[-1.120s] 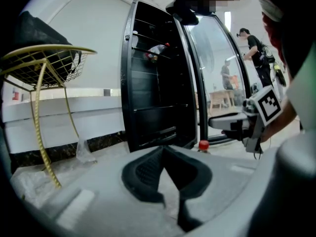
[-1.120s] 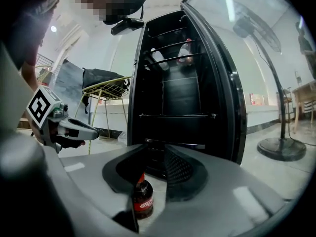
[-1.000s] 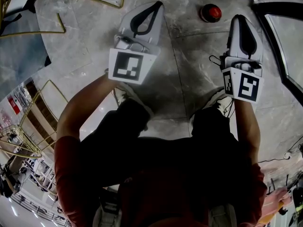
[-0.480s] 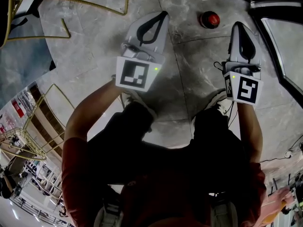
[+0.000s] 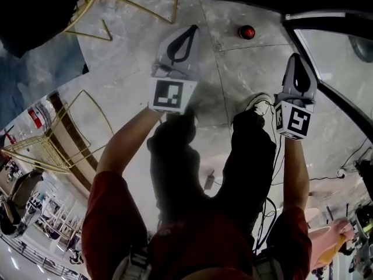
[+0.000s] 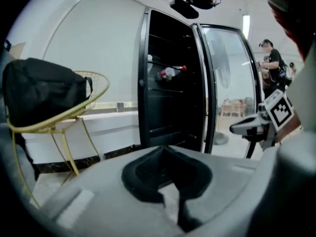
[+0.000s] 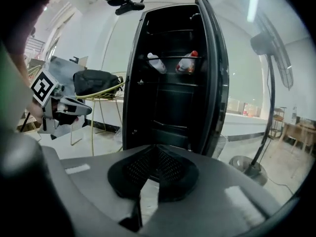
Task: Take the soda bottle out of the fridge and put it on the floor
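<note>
While the left gripper (image 6: 165, 150) and right gripper (image 7: 156, 147) are closed on nothing, the soda bottle (image 7: 186, 63) is seen ahead and above — lying tilted on an upper fridge (image 7: 173, 110) shelf. The right gripper is judged nearer.

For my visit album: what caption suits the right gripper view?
Right gripper, shut and empty, faces the open fridge with a red-capped bottle on an upper shelf.

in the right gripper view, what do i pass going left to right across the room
left gripper → black bag on the yellow chair → open fridge → its glass door → standing fan
</note>
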